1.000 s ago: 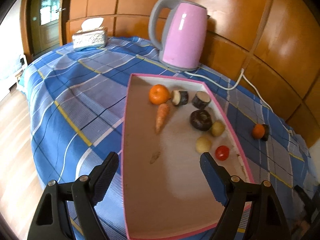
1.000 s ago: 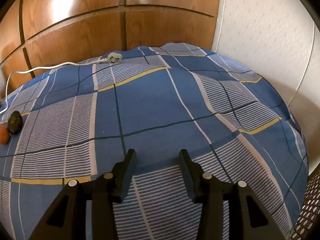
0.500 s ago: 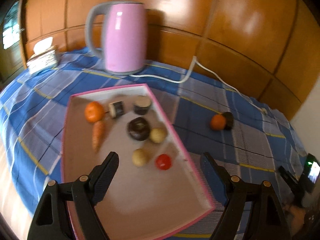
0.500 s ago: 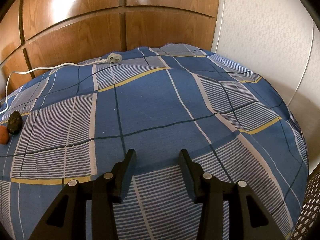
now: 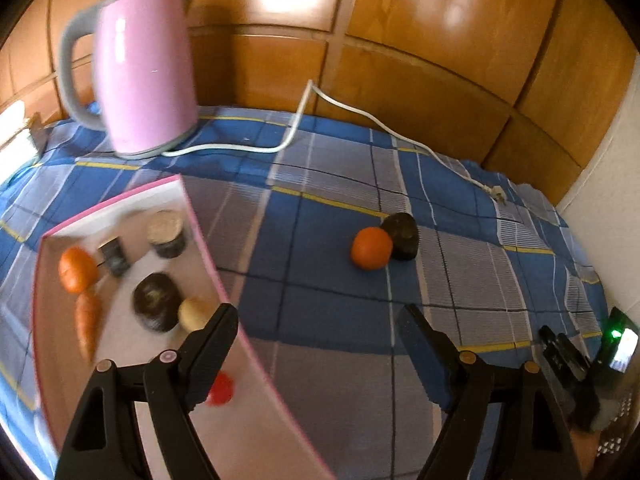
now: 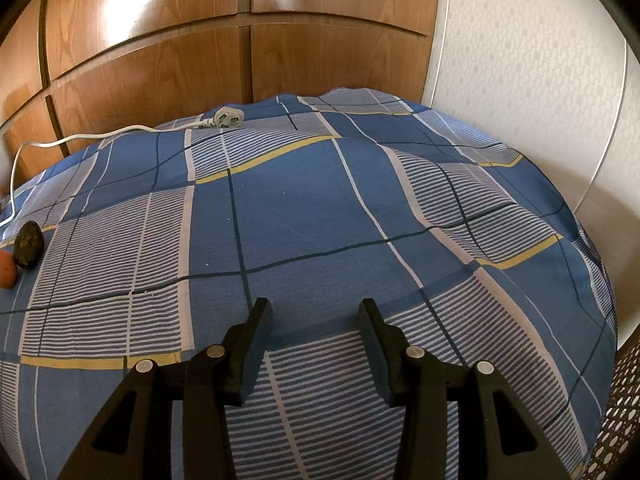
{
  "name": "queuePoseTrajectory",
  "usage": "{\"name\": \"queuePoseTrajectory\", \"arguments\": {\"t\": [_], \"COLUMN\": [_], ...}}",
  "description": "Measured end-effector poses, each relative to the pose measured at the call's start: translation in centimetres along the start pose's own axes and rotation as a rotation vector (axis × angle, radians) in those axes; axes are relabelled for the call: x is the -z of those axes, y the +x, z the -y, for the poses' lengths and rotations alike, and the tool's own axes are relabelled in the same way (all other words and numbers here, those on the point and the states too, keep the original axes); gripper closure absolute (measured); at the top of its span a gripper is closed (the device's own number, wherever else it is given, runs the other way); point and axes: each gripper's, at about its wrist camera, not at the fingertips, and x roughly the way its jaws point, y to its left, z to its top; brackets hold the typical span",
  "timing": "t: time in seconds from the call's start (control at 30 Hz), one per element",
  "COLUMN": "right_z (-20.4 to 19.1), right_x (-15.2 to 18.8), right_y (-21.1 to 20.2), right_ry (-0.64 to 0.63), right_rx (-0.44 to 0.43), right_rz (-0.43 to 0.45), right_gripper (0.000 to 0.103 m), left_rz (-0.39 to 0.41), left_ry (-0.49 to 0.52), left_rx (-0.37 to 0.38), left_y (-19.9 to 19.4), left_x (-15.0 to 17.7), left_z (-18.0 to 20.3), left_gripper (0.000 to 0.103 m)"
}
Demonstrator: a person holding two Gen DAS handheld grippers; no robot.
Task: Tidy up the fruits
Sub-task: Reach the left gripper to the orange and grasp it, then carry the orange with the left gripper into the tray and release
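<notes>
No brand, label or readable writing shows on anything in either view; the only lit mark is a small green light on a dark device [image 5: 619, 344] at the right edge of the left wrist view.

The left gripper [image 5: 316, 330] hangs above the blue plaid cloth [image 5: 328, 292], its 2 jaws spread wide with nothing between them. The right gripper [image 6: 314, 320] also stands with its 2 jaws apart and empty over a bare stretch of the same cloth.

2 loose pieces lie on the cloth ahead of the left gripper: 1 orange [image 5: 371, 248] and 1 dark round fruit [image 5: 401, 235], touching each other, well apart from the tray. Both appear again at the far left edge of the right wrist view.

The pink-rimmed tray [image 5: 200, 224] sits at the left and holds 7 visible items, blurred: 1 second orange [image 5: 77, 269], 1 carrot [image 5: 88, 326] just below it, 1 small dark cut piece [image 5: 115, 256], 1 dark-skinned cut round with pale top [image 5: 166, 232], 1 dark round piece [image 5: 156, 306], 1 pale yellow fruit [image 5: 194, 314] beside it, and 1 red fruit [image 5: 220, 389] partly hidden behind the left jaw.

1 pink kettle [image 5: 140, 68] stands behind the tray, its white cord [image 5: 340, 106] running across the cloth to 1 plug [image 6: 228, 119]. Wood panelling [image 6: 160, 60] backs the scene.
</notes>
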Motion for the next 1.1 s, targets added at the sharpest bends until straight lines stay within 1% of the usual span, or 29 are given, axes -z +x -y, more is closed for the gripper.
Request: {"name": "queuePoseTrajectory", "arguments": {"t": [0.07,0.2,0.3,0.47,0.8,0.83,0.87,0.9,0.93,0.97,1.0,1.1], "right_z": [0.0,-0.1,-0.1,-0.1,-0.2,-0.2,-0.1,-0.2,-0.2,-0.2,-0.2,-0.2], "right_x": [0.0,-0.1,-0.1,0.0,0.0,0.0,0.0,0.0,0.0,0.0,0.0,0.0], "right_y": [0.0,0.1,0.1,0.1,0.2,0.2,0.2,0.2,0.2,0.2,0.2,0.2], "right_ry": [-0.001,-0.003,-0.003,-0.005,-0.010,-0.010,-0.010,-0.010,-0.010,-0.011,-0.010,-0.011], "right_rx": [0.002,0.005,0.005,0.007,0.012,0.012,0.013,0.012,0.013,0.013,0.013,0.014], "right_rz": [0.001,0.002,0.002,0.003,0.007,0.007,0.007,0.007,0.007,0.007,0.007,0.007], "right_gripper": [0.057,0.057,0.057,0.057,0.056,0.056,0.056,0.056,0.056,0.056,0.056,0.056], "left_rz": [-0.016,-0.049,-0.067,-0.106,-0.158,-0.159,-0.163,-0.167,-0.158,-0.158,-0.158,-0.154], "left_ry": [0.014,0.025,0.035,0.055,0.021,0.014,0.006,0.000,0.001,-0.003,-0.014,-0.038], "left_rx": [0.008,0.029,0.050,0.053,0.093,0.100,0.105,0.107,0.103,0.115,0.130,0.141], "left_y": [1.2,3.1,4.4,6.9,9.9,10.2,10.6,10.9,11.1,11.2,11.2,10.8], "left_x": [-0.6,-1.6,-2.3,-3.3,-3.9,-4.0,-4.1,-4.2,-4.2,-4.3,-4.3,-3.9], "left_z": [0.5,1.1,1.6,2.5,3.1,3.1,3.1,3.1,3.1,3.1,3.0,2.6], "left_gripper": [0.023,0.033,0.038,0.038,0.039,0.040,0.045,0.052,0.056,0.066,0.066,0.066]}}
